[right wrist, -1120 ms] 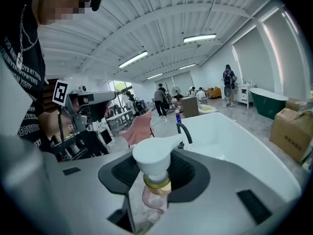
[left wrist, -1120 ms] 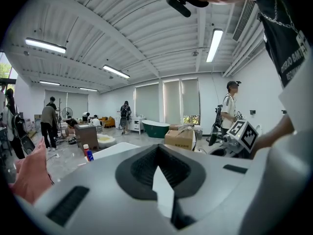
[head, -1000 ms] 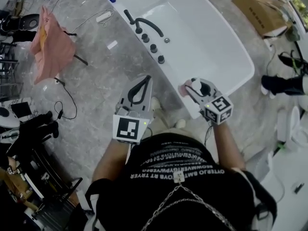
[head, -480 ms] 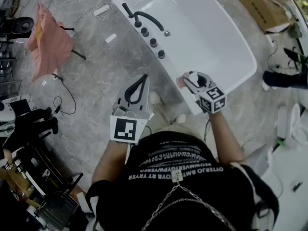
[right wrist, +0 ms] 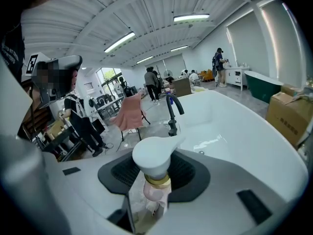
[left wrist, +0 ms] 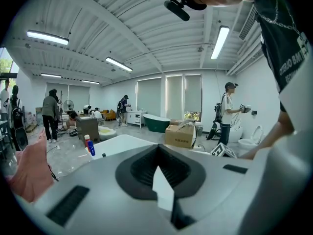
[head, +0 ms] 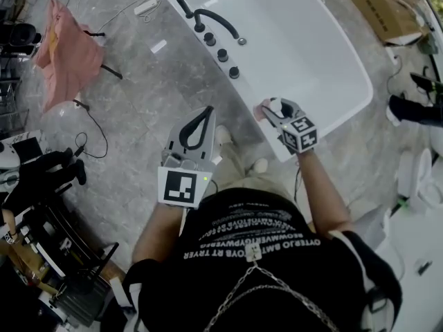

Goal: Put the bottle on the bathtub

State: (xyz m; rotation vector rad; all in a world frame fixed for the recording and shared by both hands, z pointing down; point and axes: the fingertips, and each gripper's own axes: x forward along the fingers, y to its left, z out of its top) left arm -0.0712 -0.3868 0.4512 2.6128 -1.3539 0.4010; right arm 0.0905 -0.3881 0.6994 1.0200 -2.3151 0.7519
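Read the right gripper (right wrist: 154, 174) as clamped on the bottle (right wrist: 152, 156): pads pressed to the pink body below the gold collar, white pump head standing clear above the fingers, spout aimed into the bathtub (right wrist: 230, 131). From the head view, place the bottle at the bathtub's near corner, over the rim on the faucet side, with the pink body toward the outer edge; cannot tell whether the base touches the rim. Record the left gripper (left wrist: 157, 148) as closed and empty, fingers meeting at a point with nothing between them. Place it outside the bathtub, above the grey marble floor (head: 145, 130), just beside the near end of the tub's long faucet-side wall and well apart from the bottle. Log a black arched faucet (head: 211, 23) on the bathtub's deck, farther along the same rim, with a row of black knobs (head: 223, 55) between it and the bottle. Note a pink cloth (head: 62, 47) draped on a stand, well off the faucet side of the bathtub. Note a cardboard box (head: 377, 9) on the floor beyond the bathtub's opposite long side.
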